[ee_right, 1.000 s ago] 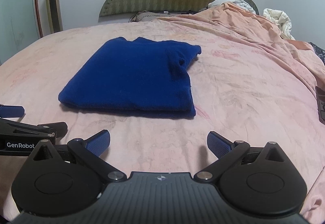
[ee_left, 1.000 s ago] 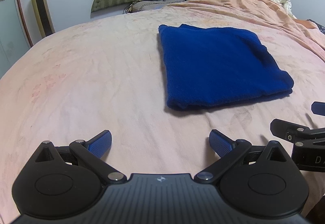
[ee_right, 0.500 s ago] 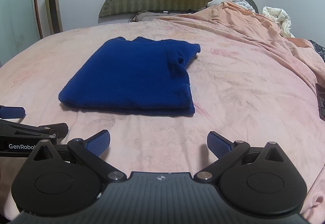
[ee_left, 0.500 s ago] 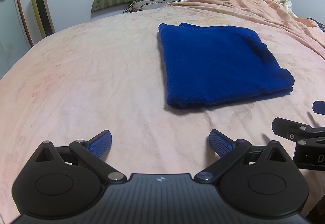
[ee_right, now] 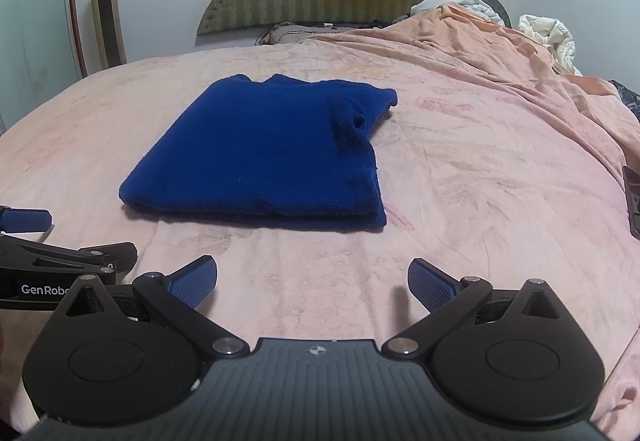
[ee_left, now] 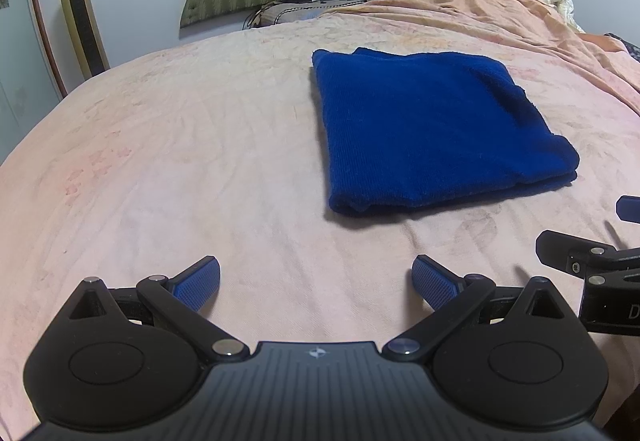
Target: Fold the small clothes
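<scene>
Blue knit garment (ee_right: 264, 153) folded into a thick rectangle in the middle of the pink bed sheet (ee_right: 480, 201), well apart from both tools. Probably soft, limp and light — best taken at a corner of the near folded edge, all layers pinched together. Left gripper (ee_left: 316, 277) and right gripper (ee_right: 312, 277) both spread wide, empty. Sleeves tucked inside, not visible; dark object (ee_right: 632, 201) at right edge cut off — cannot identify.

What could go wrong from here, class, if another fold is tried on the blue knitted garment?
1. The folded blue knitted garment has a loose bunched part near its right edge; lifting there may undo the layers.
2. The open left gripper and open right gripper hover close together and could collide.
</scene>
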The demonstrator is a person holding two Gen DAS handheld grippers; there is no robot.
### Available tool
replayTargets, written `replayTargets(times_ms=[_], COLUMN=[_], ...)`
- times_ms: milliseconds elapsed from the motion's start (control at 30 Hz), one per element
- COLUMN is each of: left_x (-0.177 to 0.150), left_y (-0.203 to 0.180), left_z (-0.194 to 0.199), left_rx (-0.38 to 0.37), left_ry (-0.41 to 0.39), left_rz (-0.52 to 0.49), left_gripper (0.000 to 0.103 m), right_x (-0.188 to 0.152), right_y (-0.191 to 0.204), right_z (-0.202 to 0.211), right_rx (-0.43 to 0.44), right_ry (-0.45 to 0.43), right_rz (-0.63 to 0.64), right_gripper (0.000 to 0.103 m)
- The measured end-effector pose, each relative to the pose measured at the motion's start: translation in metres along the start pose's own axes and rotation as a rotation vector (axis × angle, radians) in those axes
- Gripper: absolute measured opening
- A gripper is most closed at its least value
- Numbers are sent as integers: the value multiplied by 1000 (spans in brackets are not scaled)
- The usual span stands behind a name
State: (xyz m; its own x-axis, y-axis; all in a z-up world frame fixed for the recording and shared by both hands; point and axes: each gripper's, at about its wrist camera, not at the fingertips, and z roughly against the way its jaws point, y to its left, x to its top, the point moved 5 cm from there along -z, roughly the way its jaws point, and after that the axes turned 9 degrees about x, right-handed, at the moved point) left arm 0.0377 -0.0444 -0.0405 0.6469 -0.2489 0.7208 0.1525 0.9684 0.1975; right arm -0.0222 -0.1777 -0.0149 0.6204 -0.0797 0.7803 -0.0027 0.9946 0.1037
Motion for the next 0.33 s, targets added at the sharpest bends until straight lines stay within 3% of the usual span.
replayTargets(times_ms=[333], left_x=[3], left_y=[-2], left_z=[2], left_rx=[-2], left_ry=[-12], left_rz=[-6], left_gripper=[103], right_x=[1], right_y=[1], right_z=[1], right_rx=[9], right_ry=[-3], right_rz=[-7], right_gripper=[103])
